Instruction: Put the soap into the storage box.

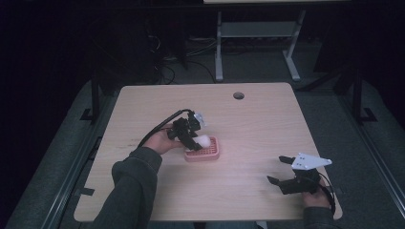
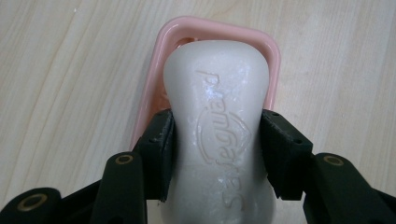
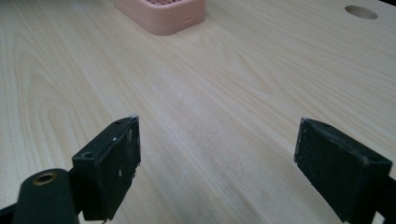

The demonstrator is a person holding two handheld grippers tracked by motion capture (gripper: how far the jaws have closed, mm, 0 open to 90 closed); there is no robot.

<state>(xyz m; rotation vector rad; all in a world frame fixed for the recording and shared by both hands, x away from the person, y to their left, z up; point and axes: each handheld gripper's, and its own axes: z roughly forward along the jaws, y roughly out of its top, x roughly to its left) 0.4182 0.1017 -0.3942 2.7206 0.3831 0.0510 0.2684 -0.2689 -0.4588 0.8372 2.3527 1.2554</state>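
Soap dish (image 1: 203, 153) sits on table (image 1: 248, 124), left of table centre. Soap bar (image 2: 219, 126) is over the dish, clamped between the jaws of left gripper (image 2: 217, 149), which reaches in from the dish's left. Right gripper (image 1: 282, 171) lies right of the dish and nearer the person, well apart, jaws spread. Table hole (image 1: 238, 95) lies behind the dish, toward the far edge.

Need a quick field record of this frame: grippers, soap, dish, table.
left gripper: shut on soap bar
soap bar: white, embossed lettering, held over the dish
soap dish: pink, on table; contact with soap unclear
right gripper: open, empty, near right front edge
table: light wood, round hole at the far side
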